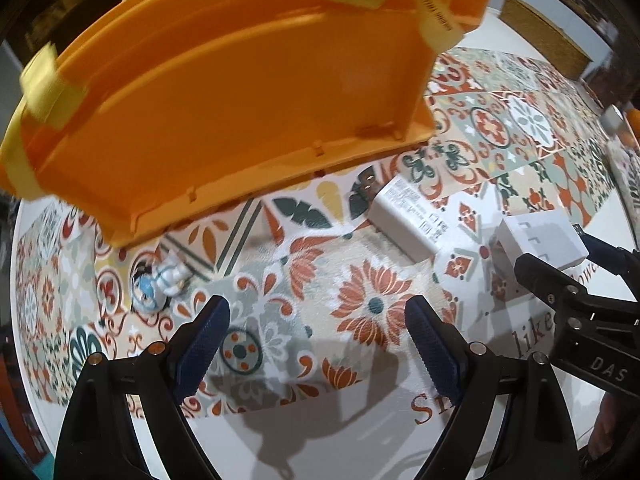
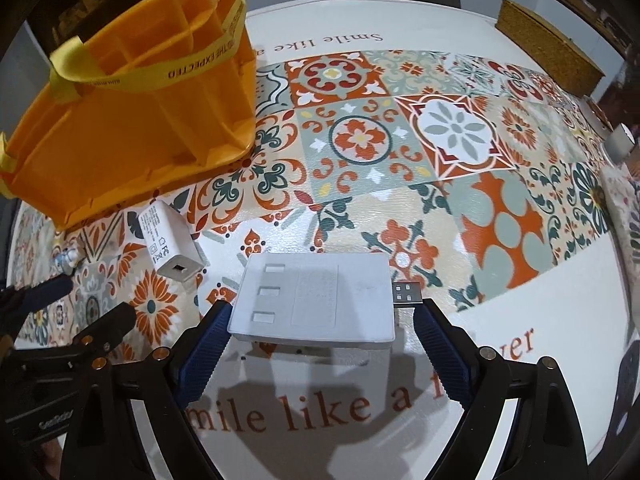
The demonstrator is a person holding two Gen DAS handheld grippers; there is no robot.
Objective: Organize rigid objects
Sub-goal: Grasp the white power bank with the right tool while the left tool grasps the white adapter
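The right hand-held gripper [image 2: 320, 344] hangs with its jaws apart, straddling the near edge of the white USB hub [image 2: 316, 300] on the desk [image 2: 520, 360]; neither pad visibly presses it. A closing bite this shallow could tip or skid the flat hub, and its plug [image 2: 408, 293] at 1 o'clock might snag a finger. The left hand-held gripper [image 1: 318, 336] is also apart and empty. The white charger [image 2: 170, 240] lies at 10 o'clock, the orange organizer [image 2: 120, 132] beyond it; a swing could clip its wall.
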